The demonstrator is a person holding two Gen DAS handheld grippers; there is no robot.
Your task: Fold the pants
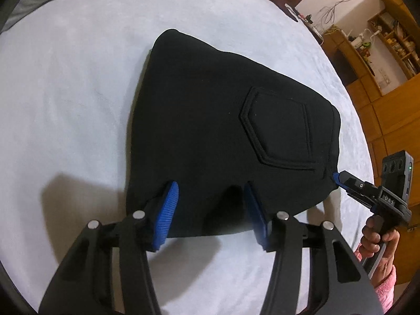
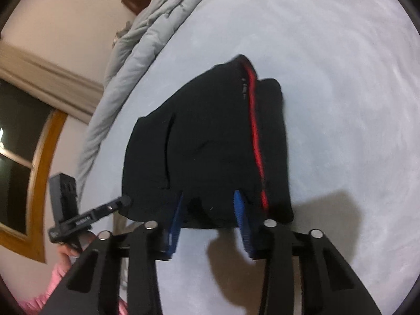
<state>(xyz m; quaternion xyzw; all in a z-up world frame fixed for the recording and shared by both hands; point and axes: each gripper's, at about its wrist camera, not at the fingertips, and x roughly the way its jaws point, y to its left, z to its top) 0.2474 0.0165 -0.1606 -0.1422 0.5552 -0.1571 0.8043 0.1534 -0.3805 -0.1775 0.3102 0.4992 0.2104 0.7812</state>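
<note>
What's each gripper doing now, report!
Left gripper: open over the folded pants, holding nothing.
Right gripper: open at the pants' edge, holding nothing.

Folded pants [image 1: 210, 120] lie on bed sheet [image 1: 65, 92], mid-surface. Bunched duvet [image 2: 136, 42] along far bed edge. Left gripper [image 1: 210, 204] and right gripper [image 2: 210, 210] at pants' near edge, apart.

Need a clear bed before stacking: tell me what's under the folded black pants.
The folded black pants lie on the pale bedsheet. Anything directly beneath them, or between their layers, is covered.
</note>
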